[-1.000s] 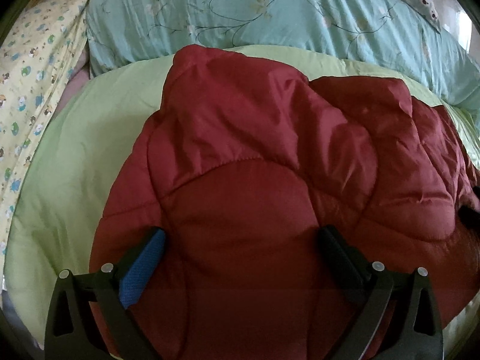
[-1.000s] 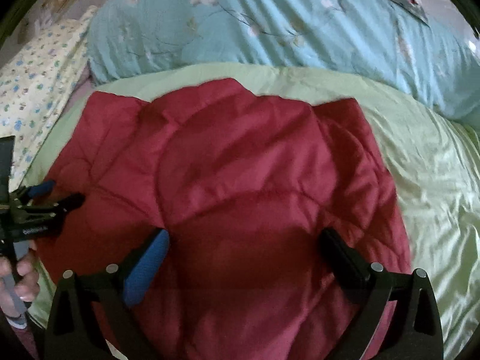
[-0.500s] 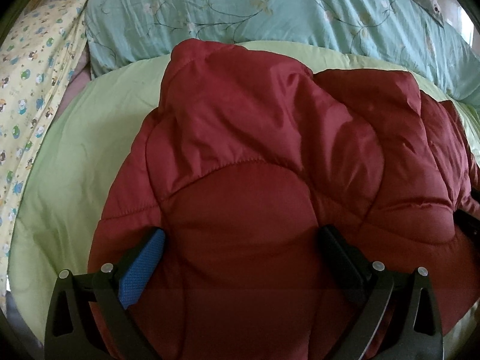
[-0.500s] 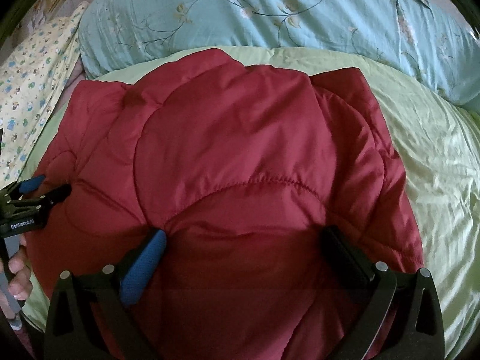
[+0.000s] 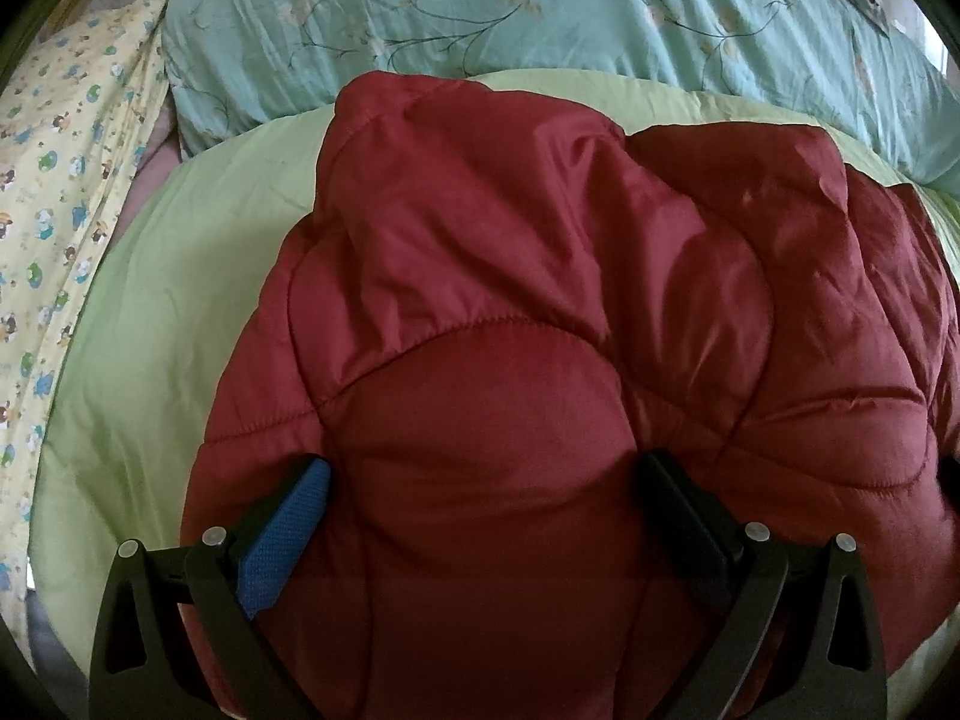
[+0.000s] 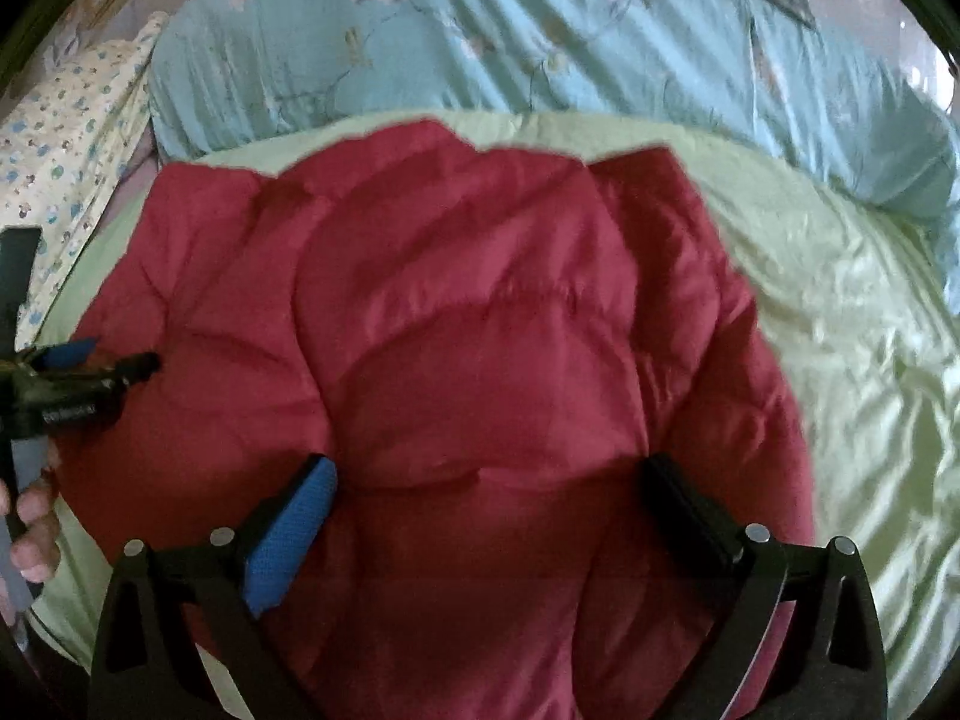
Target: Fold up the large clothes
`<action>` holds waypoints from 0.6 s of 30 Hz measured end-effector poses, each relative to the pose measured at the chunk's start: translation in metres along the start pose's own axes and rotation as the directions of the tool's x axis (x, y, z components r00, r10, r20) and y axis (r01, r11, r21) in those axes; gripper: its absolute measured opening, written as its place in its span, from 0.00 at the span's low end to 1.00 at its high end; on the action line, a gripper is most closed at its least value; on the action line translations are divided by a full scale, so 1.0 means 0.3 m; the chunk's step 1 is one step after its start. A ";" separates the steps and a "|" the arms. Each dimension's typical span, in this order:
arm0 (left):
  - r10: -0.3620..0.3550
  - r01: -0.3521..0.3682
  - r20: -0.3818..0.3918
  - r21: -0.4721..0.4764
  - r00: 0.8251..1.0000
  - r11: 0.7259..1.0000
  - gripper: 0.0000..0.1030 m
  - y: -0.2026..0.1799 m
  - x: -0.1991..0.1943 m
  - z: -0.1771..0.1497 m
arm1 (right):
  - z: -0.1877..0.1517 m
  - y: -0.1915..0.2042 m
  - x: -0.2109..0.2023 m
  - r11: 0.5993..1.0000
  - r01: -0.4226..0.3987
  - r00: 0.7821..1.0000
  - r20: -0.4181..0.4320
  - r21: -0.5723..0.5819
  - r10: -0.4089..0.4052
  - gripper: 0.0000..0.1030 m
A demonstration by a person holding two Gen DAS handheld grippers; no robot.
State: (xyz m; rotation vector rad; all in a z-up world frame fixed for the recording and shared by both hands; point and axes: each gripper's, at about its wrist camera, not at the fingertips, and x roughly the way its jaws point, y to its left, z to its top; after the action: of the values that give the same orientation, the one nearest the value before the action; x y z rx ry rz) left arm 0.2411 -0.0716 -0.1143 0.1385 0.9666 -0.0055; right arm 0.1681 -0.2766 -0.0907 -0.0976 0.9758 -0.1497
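A dark red quilted jacket (image 5: pixel 540 312) lies folded in a puffy bundle on a light green quilt (image 5: pixel 180 300); it also shows in the right wrist view (image 6: pixel 468 324). My left gripper (image 5: pixel 480 474) is open, its fingers spread wide over the jacket's near part. My right gripper (image 6: pixel 486 474) is open too, fingers spread over the jacket's near right part. The left gripper also shows at the left edge of the right wrist view (image 6: pixel 90 366), held in a hand, over the jacket's left side.
A light blue floral duvet (image 5: pixel 540 18) is bunched along the far side. A yellow patterned sheet (image 5: pixel 66 180) lies at the left. The green quilt (image 6: pixel 840 330) extends to the right of the jacket.
Both cameras shifted slightly over the jacket; the right view pulled back and is blurred by motion. The jacket stays in its folded bundle. Both grippers remain open.
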 end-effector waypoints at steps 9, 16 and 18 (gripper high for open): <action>-0.006 0.006 0.048 -0.010 0.999 1.000 1.00 0.019 -0.161 -0.101 | -0.013 -0.014 -0.027 1.000 -0.029 0.999 0.030 0.011 0.029 0.99; 0.030 -0.031 0.063 0.023 0.998 0.999 1.00 0.027 -0.288 -0.194 | -0.064 0.026 -0.199 0.992 -0.120 0.988 0.105 0.029 0.116 1.00; 0.061 -0.063 0.067 0.035 0.996 0.997 1.00 0.024 -0.310 -0.210 | -0.085 0.054 -0.242 0.992 -0.125 0.986 0.115 -0.002 0.125 1.00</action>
State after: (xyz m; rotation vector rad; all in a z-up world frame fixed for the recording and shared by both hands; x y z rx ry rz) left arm 0.1370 -0.0621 -0.0725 0.2013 0.8967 0.0288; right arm 0.1083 -0.2487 -0.0480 -0.0396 0.8639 -0.0310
